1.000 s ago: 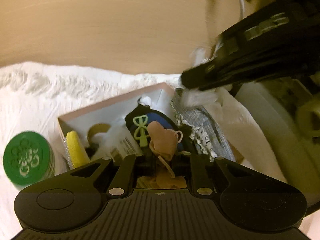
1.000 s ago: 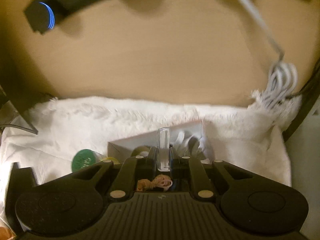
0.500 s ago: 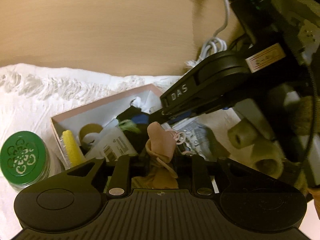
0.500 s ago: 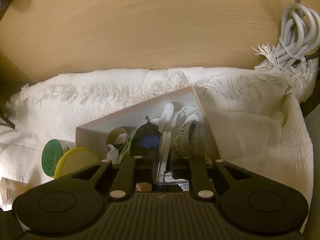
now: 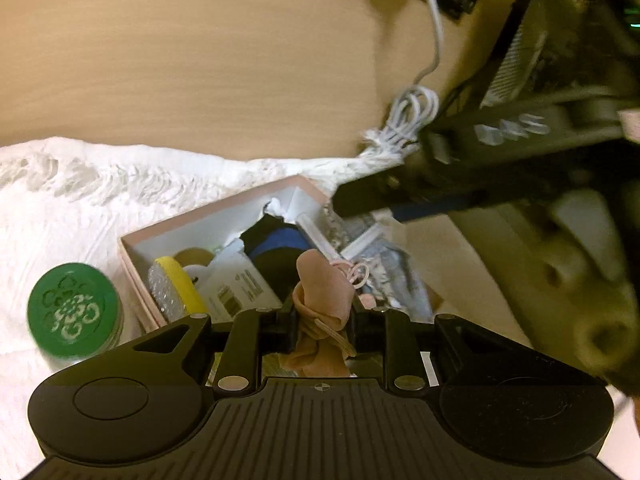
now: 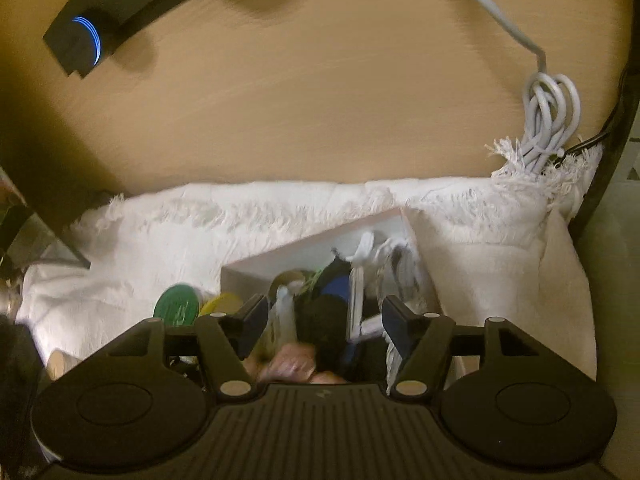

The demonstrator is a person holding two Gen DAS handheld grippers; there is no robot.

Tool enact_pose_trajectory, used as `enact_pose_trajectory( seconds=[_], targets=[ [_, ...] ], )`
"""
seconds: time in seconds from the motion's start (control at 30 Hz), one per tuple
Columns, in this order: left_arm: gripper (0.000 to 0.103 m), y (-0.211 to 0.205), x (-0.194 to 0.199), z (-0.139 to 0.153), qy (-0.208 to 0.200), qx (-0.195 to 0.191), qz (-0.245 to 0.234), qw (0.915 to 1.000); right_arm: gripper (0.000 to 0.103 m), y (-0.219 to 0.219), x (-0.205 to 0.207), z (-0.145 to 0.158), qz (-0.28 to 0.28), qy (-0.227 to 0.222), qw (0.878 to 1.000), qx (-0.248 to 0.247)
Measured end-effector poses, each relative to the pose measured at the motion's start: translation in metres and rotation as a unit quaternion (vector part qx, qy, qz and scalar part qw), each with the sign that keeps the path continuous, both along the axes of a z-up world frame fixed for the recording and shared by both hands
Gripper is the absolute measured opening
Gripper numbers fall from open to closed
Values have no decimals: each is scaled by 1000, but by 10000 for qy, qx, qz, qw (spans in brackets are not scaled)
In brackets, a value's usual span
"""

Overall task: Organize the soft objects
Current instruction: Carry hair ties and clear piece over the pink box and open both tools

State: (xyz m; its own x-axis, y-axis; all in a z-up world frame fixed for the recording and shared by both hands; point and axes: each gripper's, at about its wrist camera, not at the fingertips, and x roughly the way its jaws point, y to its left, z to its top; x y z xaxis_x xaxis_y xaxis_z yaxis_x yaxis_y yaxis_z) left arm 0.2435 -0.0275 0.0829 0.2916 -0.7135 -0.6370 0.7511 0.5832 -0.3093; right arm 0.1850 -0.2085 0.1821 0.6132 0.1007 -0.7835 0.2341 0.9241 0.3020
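Since the earlier frame: right hand-held gripper (image 6: 322, 316) has opened and let go of the clear strip, now empty above the box (image 5: 208, 216). Left hand-held gripper (image 5: 322, 316) clamped on pink cloth (image 5: 322, 296), above box's near edge, likely to stow. Box sits on white fringed towel (image 5: 80, 184); wooden bench (image 5: 200, 60) behind it; green lid (image 5: 74, 310) left of box.

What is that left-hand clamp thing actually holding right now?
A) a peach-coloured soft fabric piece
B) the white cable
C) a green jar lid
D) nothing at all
A: in the left wrist view the left gripper is shut on the peach fabric piece, which sticks up between its fingers, in front of the pink box; the green-lidded jar stands apart on the white towel.
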Motion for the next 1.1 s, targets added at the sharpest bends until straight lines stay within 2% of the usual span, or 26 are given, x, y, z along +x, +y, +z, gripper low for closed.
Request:
enact_pose_trajectory(
  seconds=[0.1,0.17,0.27,0.43,0.5,0.57,0.6,0.73,0.8,0.83,0.87,0.93,1.0,1.03,1.1],
  targets=[
    [26,-19,11,-9,-110,206,-171,9996,64,5,1,7,-8,-75,9999,-83],
    [27,-30,10,-11,-415,516,-325,9973,64,6,1,14,-63,-116,9998,-118],
    [28,-39,2,-12,-1007,980,-430,9891,66,5,-4,21,-184,-126,9992,-319],
    [30,-51,-8,-11,-1076,1288,-589,9841,69,4,-15,23,-547,5,9971,-535],
    [41,-60,-12,-15,-981,1352,-867,9821,69,4,-20,26,-651,-2,9963,-558],
    [44,-68,-16,-19,-937,1416,-1066,9797,69,6,-27,32,-765,-55,9951,-631],
    [50,-71,-17,-20,-1042,1455,-1052,9782,69,8,-30,35,-824,-92,9944,-659],
    [54,-72,-11,-19,-1172,1400,-832,9797,69,8,-45,47,-1000,-240,9913,-816],
    [73,-70,-6,-21,-1322,1459,-662,9782,70,8,-52,52,-1094,-303,9890,-951],
    [76,-69,-5,-20,-1372,1532,-554,9771,71,7,-55,52,-1149,-323,9875,-1030],
    [72,-67,-4,-18,-1322,1543,-466,9780,71,7,-59,53,-1216,-336,9856,-1121],
    [71,-55,1,-8,-923,1186,-407,9878,71,7,-66,53,-1300,-358,9825,-1283],
    [71,-40,9,4,-283,482,-299,9980,71,9,-78,53,-1299,-449,9800,-1440],
    [71,-31,12,11,-58,162,-157,9997,71,11,-84,53,-1238,-518,9793,-1515],
    [70,-12,12,23,-55,-227,337,9992,71,15,-94,53,-1099,-635,9787,-1614]
  ],
)
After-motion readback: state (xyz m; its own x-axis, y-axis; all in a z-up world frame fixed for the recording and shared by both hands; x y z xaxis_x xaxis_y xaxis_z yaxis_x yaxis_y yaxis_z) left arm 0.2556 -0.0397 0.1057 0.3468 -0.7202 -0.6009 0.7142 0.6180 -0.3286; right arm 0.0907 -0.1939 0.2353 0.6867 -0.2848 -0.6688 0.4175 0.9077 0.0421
